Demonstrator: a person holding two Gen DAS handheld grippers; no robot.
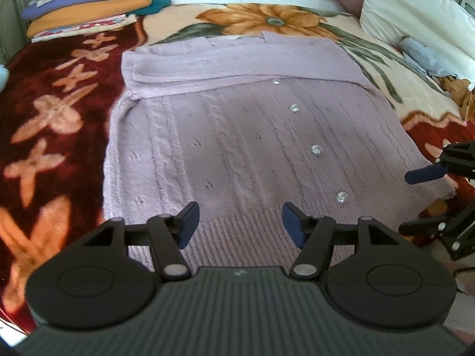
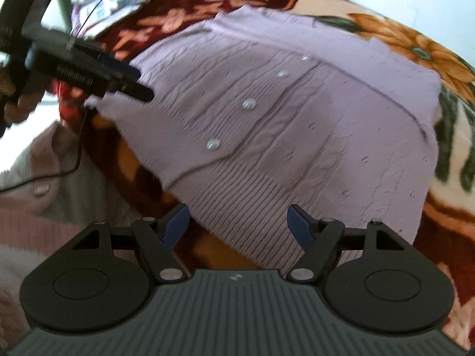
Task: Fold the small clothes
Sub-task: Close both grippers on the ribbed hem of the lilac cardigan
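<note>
On a plush floral blanket (image 1: 59, 112) lies a cable-knit lilac cardigan (image 1: 237, 136); both grippers' jaws apart, empty.

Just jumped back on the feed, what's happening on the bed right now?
A person is folding a lilac knitted cardigan spread flat on a flowered blanket. Its sleeves are already folded across the upper part, buttons facing up. Both grippers sit open above the ribbed hem, nothing between their jaws: the left gripper near the hem's middle, the right gripper over the hem's corner at the blanket edge. A stack of folded clothes sits at the far corner.
</note>
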